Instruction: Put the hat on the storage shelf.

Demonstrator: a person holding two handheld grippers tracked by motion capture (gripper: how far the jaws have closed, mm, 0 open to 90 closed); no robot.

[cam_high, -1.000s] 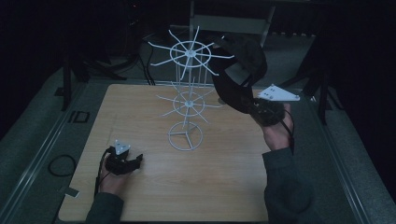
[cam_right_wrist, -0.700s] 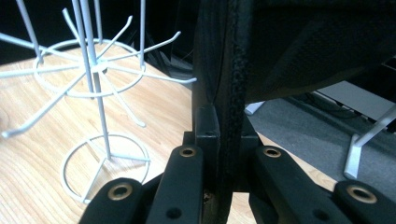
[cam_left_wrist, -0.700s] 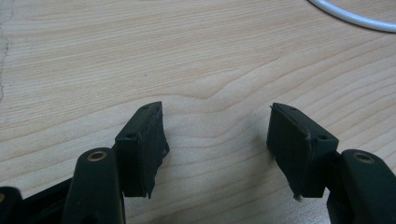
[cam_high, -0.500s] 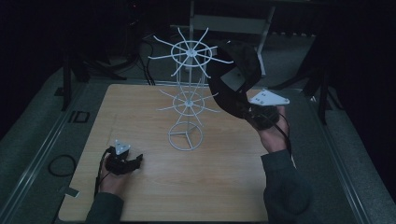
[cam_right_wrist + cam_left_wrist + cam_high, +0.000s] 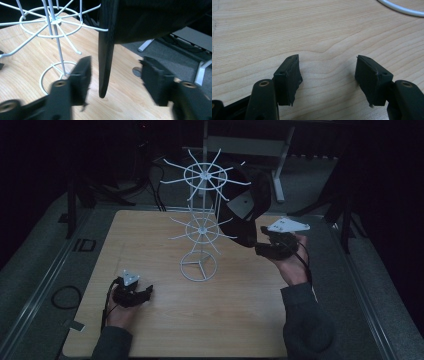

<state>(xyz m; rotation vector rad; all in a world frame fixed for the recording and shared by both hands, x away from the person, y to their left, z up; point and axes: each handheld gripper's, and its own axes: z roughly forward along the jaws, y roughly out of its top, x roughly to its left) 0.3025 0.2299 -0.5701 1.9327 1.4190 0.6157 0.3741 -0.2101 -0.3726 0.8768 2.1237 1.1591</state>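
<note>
A black cap [image 5: 248,211] hangs by the right side of a white wire rack [image 5: 202,227], caught on a spoke of the upper wheel [image 5: 103,29]. The cap's brim [image 5: 106,62] hangs edge-on between the jaws of my right gripper [image 5: 115,77], which stand wide apart and clear of it. In the high view the right gripper [image 5: 264,247] is held just below and right of the cap. My left gripper [image 5: 145,293] rests low over the table's front left, open, with bare wood between its jaws [image 5: 328,78].
The rack's ring base [image 5: 198,268] stands at the middle of the wooden table [image 5: 150,235], with a lower wheel of spokes [image 5: 201,228] sticking out all round. A grey stand [image 5: 277,150] and dark floor lie behind the table.
My right hand has drifted a little left and down. The cap has come lower and closer to the rack's upper spokes. The left gripper has stayed put.
</note>
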